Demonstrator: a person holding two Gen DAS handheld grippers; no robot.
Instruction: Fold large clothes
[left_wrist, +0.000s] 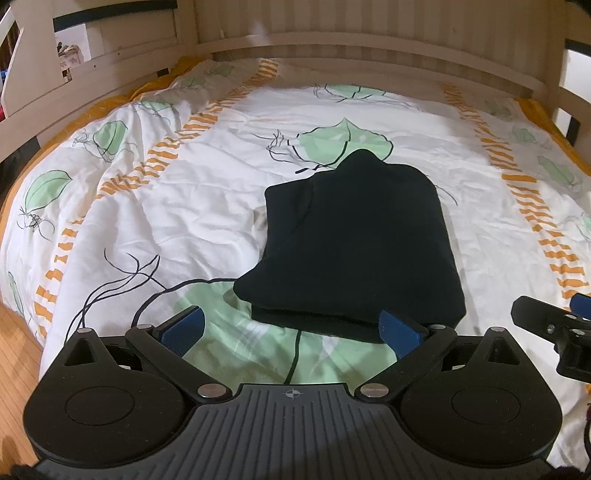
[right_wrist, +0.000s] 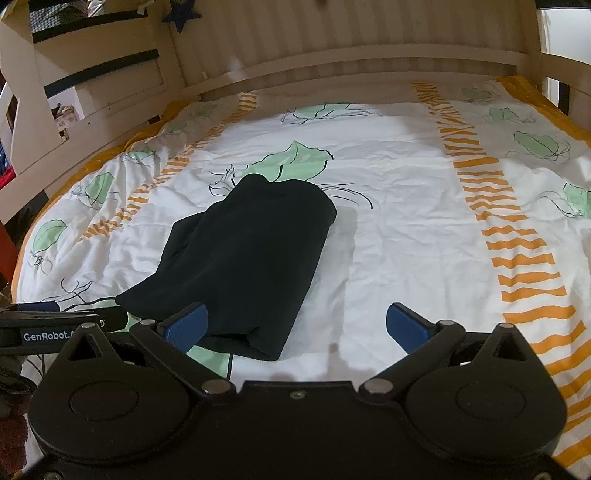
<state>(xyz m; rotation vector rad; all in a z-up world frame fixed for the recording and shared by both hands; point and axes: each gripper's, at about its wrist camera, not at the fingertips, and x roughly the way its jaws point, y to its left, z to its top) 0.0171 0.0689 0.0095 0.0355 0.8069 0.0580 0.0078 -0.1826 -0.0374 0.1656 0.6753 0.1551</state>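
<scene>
Black garment (left_wrist: 354, 240) was seen folded on the bed (left_wrist: 184, 184); left hand-held gripper (left_wrist: 291, 326) and right hand-held gripper (right_wrist: 297, 325) were spread wide, nothing grasped.

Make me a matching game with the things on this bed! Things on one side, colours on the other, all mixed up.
Things:
1. folded garment
2. leaves on the bedcover
3. stripes on the bedcover
4. pads of the left tongs

Colours:
A. orange
B. blue
C. black
D. green

Pairs: 1-C, 2-D, 3-A, 4-B
</scene>
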